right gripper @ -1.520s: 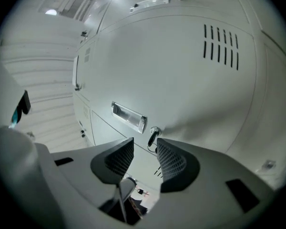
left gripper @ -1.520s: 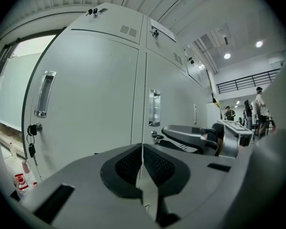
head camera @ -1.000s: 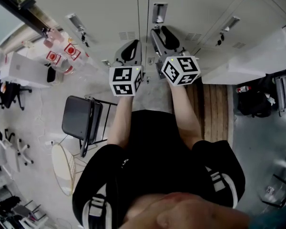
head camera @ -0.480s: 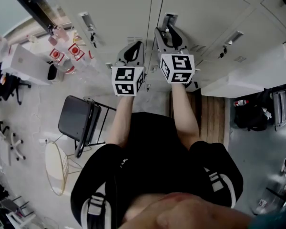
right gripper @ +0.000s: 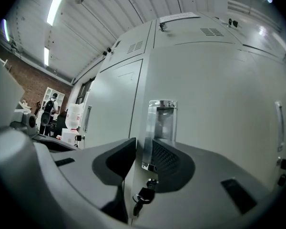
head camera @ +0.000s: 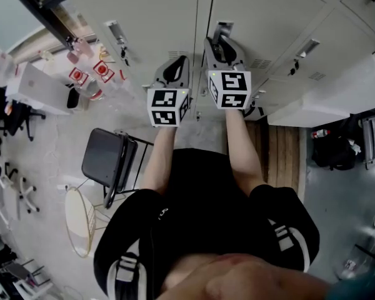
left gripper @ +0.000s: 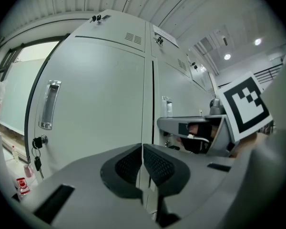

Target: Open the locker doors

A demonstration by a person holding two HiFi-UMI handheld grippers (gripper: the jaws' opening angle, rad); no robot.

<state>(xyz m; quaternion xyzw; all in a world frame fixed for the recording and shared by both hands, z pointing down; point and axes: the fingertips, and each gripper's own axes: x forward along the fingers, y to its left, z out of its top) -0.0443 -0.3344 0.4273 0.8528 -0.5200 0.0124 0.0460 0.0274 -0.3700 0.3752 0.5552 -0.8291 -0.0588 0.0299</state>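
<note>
Pale grey locker doors (head camera: pixel 269 14) fill the top of the head view. My right gripper (head camera: pixel 221 44) is up against the middle door's chrome handle (head camera: pixel 223 29). In the right gripper view the lower end of that handle (right gripper: pixel 159 128) sits between the jaws. The jaws are closing: the right pad (right gripper: pixel 168 162) is next to the handle and a gap shows on the left side. A key (right gripper: pixel 143 197) hangs in the lock under the handle. My left gripper (head camera: pixel 174 69) hangs beside it at the seam between two doors (left gripper: pixel 148 104), shut (left gripper: pixel 143 163) with nothing in it.
The left door has its own handle (left gripper: pixel 49 104) with keys below it. A black folding chair (head camera: pixel 106 158) and a round wire table (head camera: pixel 81 220) stand at the left. A wooden bench (head camera: pixel 281 149) and a black bag (head camera: pixel 334 145) are at the right.
My right gripper has moved up to the chrome handle, so its jaws now stand either side of it. The left gripper has stayed beside it.
</note>
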